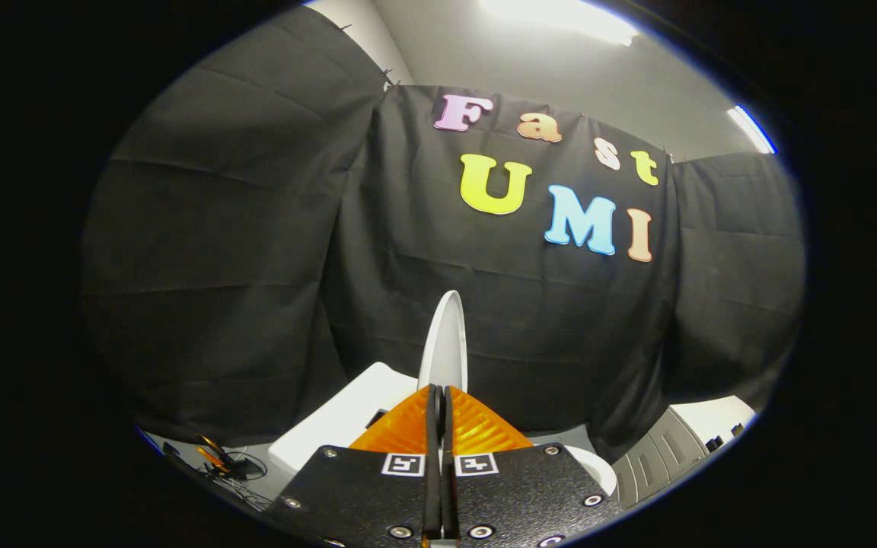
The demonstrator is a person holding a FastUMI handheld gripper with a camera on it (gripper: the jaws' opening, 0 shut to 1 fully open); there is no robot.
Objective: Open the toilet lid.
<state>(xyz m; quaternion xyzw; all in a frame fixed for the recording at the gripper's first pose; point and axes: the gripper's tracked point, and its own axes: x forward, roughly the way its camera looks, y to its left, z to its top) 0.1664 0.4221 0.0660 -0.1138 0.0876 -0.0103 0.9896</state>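
The white toilet lid stands raised and I see it edge-on, as a thin upright blade rising straight out from between my fingertips. My gripper is shut on the lid's edge, both fingers pressed together with hardly any gap. The white cistern sits just behind and to the left of the fingers. A curved piece of the white seat or bowl rim peeks out to the right of the gripper body.
Black cloth walls close the booth in behind the toilet. Tangled cables with an orange part lie on the floor to the left. A grey and white unit stands low on the right.
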